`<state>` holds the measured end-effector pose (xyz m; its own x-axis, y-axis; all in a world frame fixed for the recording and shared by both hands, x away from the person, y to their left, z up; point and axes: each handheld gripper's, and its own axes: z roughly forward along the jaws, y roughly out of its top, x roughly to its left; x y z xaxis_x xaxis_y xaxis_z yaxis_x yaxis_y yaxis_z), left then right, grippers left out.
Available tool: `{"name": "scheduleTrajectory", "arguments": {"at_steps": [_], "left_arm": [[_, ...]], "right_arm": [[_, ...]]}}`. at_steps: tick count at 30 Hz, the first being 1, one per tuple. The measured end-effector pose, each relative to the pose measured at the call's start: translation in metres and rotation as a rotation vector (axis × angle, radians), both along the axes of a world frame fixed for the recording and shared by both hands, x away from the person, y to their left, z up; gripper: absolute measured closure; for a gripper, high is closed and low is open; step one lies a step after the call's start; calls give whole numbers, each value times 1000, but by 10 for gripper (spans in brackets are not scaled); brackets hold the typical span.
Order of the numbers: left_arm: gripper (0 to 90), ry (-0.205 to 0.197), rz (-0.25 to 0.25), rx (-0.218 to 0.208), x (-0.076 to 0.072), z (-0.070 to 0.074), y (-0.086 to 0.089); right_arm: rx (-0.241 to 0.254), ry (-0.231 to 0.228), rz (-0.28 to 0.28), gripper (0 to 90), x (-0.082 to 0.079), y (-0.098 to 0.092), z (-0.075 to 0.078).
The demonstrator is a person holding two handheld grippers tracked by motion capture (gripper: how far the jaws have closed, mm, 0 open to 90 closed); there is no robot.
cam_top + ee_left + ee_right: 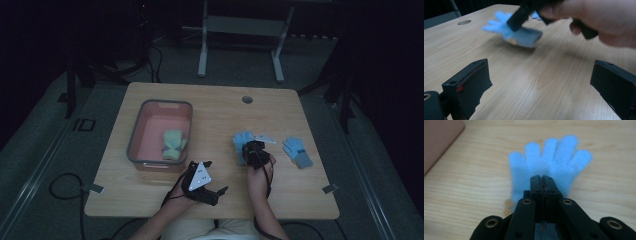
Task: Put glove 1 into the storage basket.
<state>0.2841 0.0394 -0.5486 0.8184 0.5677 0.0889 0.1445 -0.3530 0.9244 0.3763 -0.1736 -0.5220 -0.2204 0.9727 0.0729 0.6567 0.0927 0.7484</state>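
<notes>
A light blue glove [241, 140] lies flat on the wooden table [220, 110], fingers spread. My right gripper [254, 150] is shut, its tips over the glove's palm [554, 160]. No fabric shows between the closed jaws [541, 178], and I cannot tell whether they touch the glove. A second blue glove [297, 152] with a grey cuff lies to the right. My left gripper [216, 177] rests near the front edge, open and holding nothing [541, 82]. From it the first glove [521, 36] is seen under the right hand [599, 17].
A grey-rimmed pink bin [132, 145] at the table's left holds a pale green glove [173, 145]. Its corner shows in the right gripper view [439, 140]. A round cable hole [247, 99] sits near the far edge. Table legs and cables stand on the floor behind.
</notes>
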Motion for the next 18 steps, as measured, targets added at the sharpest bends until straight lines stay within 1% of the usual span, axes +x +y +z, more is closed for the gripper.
{"name": "scheduleTrajectory", "arguments": {"at_steps": [2, 5, 8, 9, 10, 11, 12, 14, 16, 17, 18], "left_arm": [[25, -1, 0, 0, 0, 0, 0], [25, -13, -5, -2, -2, 1, 1], [25, -6, -6, -9, -1, 0, 3], [25, -6, -6, -9, -1, 0, 3], [25, -7, -8, -14, -1, 0, 3], [25, -7, -8, -14, -1, 0, 3], [25, -3, -9, -22, -1, 1, 4], [25, -6, -14, -19, -1, 0, 3], [25, -7, -16, -12, -2, 0, 3], [25, -7, -16, -12, -2, 0, 3], [26, -6, -19, -8, -2, -1, 2]], "right_arm": [[3, 10, -5, 881, 2, 3, -6], [15, 17, -28, 881, 4, 5, -12], [10, 29, -48, 876, 6, 6, -19], [10, 29, -48, 876, 6, 6, -19], [-24, 17, -48, 860, 6, 10, -25], [-24, 17, -48, 860, 6, 10, -25], [-20, 21, -38, 821, 7, 11, -28], [-12, 15, -33, 785, 7, 11, -29], [-4, 8, -26, 725, 6, 9, -27], [-4, 8, -26, 725, 6, 9, -27], [1, -4, -11, 682, 4, 5, -20]]}}
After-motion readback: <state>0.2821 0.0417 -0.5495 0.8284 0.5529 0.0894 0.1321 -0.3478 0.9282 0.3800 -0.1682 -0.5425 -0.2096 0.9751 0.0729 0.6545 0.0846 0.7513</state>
